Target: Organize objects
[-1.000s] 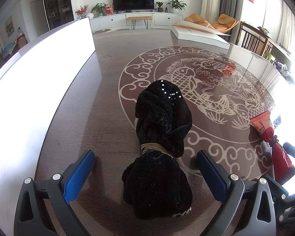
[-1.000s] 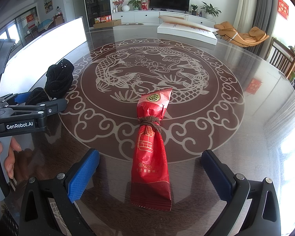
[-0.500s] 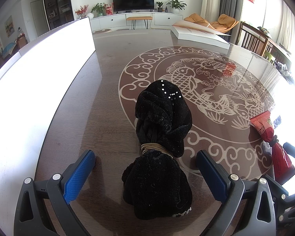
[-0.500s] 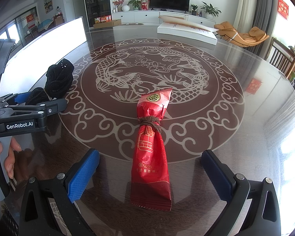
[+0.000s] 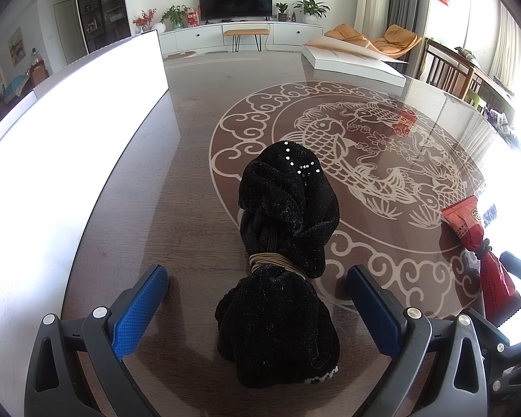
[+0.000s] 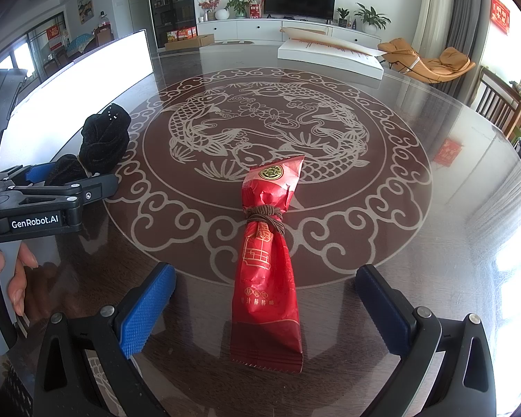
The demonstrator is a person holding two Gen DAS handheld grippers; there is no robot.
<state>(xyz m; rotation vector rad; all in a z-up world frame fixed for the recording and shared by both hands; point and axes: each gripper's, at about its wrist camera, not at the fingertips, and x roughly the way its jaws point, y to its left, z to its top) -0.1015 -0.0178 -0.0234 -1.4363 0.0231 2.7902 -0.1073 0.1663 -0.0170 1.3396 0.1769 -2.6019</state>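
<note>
A black velvet cloth bundle (image 5: 281,250), tied at its middle with tan cord, lies on the dark table between the fingers of my left gripper (image 5: 257,295), which is open and not touching it. A red snack packet (image 6: 267,253), tied with brown string, lies between the fingers of my right gripper (image 6: 265,299), which is open too. The packet also shows at the right edge of the left wrist view (image 5: 476,243). The bundle (image 6: 102,142) and the left gripper (image 6: 66,191) show at the left of the right wrist view.
The round table (image 6: 451,243) has a glass top with a fish pattern. A tall white panel (image 5: 52,160) stands along its left side. A flat white box (image 6: 330,57) lies at the far edge. Wooden chairs (image 6: 503,111) stand to the right.
</note>
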